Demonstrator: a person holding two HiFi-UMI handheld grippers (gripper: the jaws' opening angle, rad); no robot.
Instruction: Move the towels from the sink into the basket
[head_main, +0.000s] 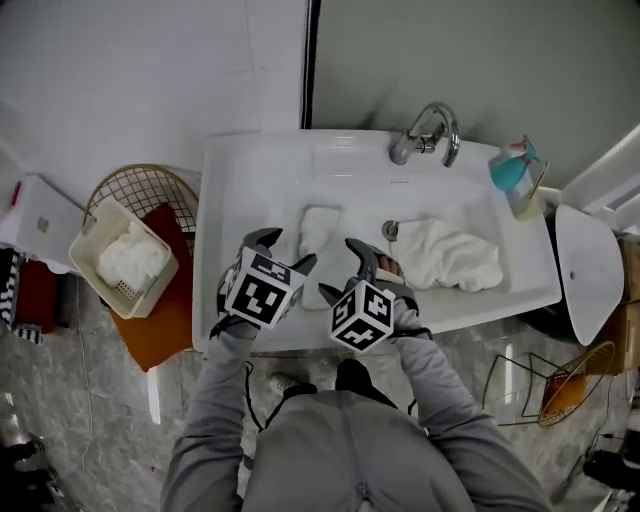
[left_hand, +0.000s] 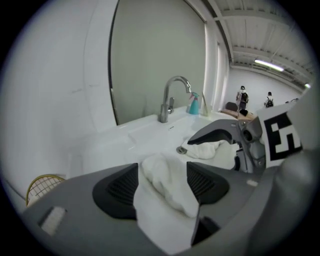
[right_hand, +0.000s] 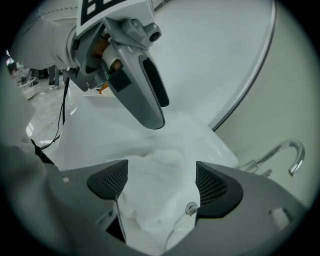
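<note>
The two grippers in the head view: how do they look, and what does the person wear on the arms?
The left gripper and the right gripper each have two curved dark grey fingers with ribbed black pads, and each carries a white cube with black square markers. A thin black cable runs down from the left gripper. The sleeves are light grey.

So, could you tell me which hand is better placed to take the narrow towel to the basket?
Left, probably. The left claw stands open astride the narrow towel, and the basket sits off the sink's left side. The right claw, also open, is by the drain, farther from the basket.
</note>
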